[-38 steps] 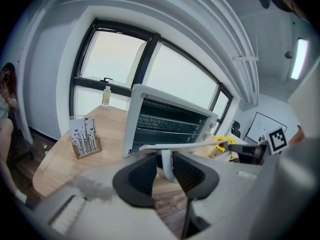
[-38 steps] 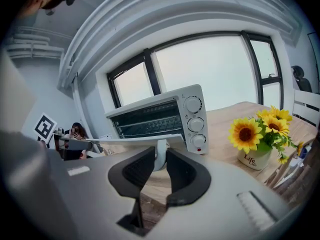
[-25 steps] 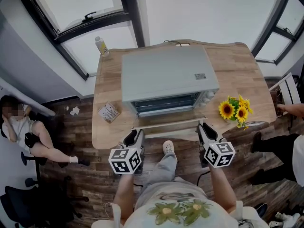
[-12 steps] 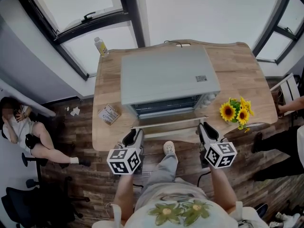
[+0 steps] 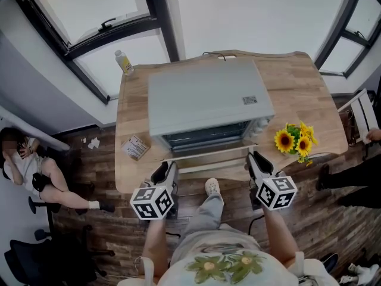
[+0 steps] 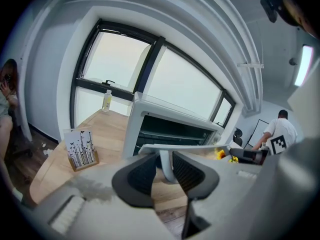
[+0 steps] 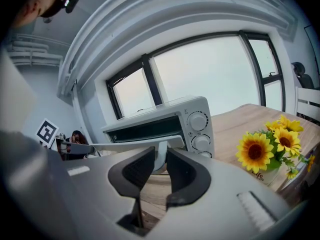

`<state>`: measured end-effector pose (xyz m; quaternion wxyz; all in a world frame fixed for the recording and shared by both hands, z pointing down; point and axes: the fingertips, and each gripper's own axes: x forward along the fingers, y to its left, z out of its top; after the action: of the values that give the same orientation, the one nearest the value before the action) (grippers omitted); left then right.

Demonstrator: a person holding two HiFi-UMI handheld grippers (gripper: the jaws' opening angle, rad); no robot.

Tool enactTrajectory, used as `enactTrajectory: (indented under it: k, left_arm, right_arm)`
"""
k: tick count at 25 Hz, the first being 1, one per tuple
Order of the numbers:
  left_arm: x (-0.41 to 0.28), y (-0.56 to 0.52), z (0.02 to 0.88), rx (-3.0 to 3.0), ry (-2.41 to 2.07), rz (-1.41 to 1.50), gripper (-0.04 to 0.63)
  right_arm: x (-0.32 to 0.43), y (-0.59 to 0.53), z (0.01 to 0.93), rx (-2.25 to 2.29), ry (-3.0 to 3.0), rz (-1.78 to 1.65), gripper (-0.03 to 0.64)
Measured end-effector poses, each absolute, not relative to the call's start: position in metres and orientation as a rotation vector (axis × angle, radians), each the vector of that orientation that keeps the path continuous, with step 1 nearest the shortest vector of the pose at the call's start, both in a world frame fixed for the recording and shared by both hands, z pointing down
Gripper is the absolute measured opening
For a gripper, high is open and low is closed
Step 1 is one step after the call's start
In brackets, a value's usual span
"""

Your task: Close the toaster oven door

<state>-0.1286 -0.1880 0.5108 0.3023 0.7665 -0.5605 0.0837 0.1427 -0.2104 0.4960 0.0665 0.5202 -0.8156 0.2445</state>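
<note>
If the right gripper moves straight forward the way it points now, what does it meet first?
The door handle: its post stands between the jaws of the right gripper, which close on it. Beyond it probably comes the open front of the toaster oven, near the knobs, though depth is unclear.

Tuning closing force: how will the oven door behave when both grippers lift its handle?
The door probably pivots stiffly about its bottom edge; it lies flat open and looks rigid. Its handle looks smooth, so the left gripper and right gripper might slip. The oven looks bulky, unlikely to slide.
</note>
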Motion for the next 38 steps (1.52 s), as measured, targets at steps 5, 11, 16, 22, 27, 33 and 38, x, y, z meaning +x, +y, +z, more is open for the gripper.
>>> enactTrajectory:
  k: [5, 11, 16, 22, 27, 33, 38]
  left_arm:
    - [-0.130, -0.195, 0.507, 2.022, -1.482, 0.192, 0.112]
    - [-0.132, -0.203, 0.503, 2.010, -1.480, 0.192, 0.112]
    - [-0.132, -0.211, 0.500, 2.005, -1.472, 0.198, 0.112]
    - [-0.134, -0.219, 0.497, 1.999, -1.475, 0.202, 0.112]
    - [-0.135, -0.229, 0.492, 1.993, -1.465, 0.216, 0.112]
    - [-0.136, -0.239, 0.491, 1.990, -1.478, 0.196, 0.112]
    - [-0.138, -0.250, 0.486, 1.993, -1.497, 0.182, 0.112]
  right_arm:
    - [0.141, -0.217, 0.491, 1.569, -2.467, 0.743, 0.078]
    - [0.140, -0.225, 0.487, 1.560, -2.460, 0.756, 0.078]
    - [0.139, -0.233, 0.485, 1.553, -2.445, 0.780, 0.078]
    - [0.137, -0.242, 0.481, 1.556, -2.444, 0.790, 0.079]
    - [0.137, -0.251, 0.476, 1.557, -2.433, 0.803, 0.079]
    - [0.136, -0.262, 0.475, 1.539, -2.447, 0.831, 0.080]
    - [0.134, -0.273, 0.471, 1.535, -2.471, 0.848, 0.081]
